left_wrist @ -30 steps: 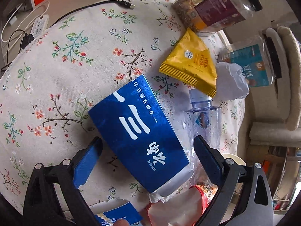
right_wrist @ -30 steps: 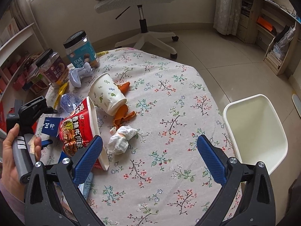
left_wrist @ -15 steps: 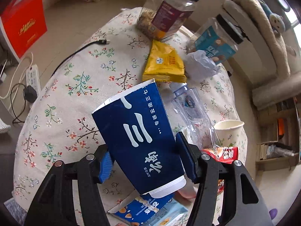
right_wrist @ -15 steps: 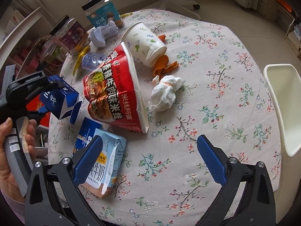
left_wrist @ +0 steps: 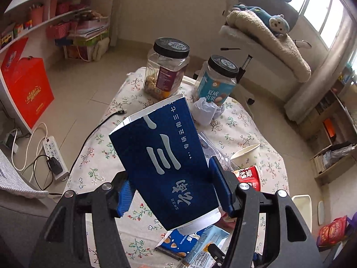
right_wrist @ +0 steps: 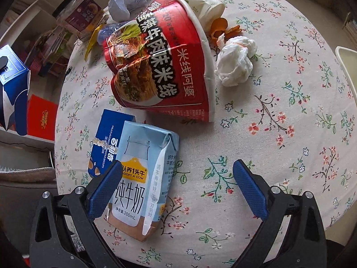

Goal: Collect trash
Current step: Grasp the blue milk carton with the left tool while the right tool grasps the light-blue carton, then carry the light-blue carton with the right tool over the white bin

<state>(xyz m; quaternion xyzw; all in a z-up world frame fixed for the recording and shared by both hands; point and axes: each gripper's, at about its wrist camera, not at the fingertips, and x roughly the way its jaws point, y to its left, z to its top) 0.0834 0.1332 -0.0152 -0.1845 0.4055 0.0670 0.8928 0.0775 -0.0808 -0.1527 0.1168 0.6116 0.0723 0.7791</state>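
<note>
Gripping the blue carton [left_wrist: 167, 163] between both pads, the left tool [left_wrist: 176, 192] is holding it up above the flowered surface [left_wrist: 236, 129], and the carton is blocking the plastic bottle and most of the red noodle cup [right_wrist: 160, 67] behind it. The right tool [right_wrist: 176, 189] is hanging wide apart over the milk carton [right_wrist: 142, 178], whose lower left corner is disappearing behind one pad. The biscuit box [right_wrist: 109, 143] is lying half buried under it.

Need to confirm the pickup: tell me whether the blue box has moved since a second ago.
Yes. The blue box, clamped in the left gripper, has risen off the floral tablecloth and now stands tilted above it.
</note>
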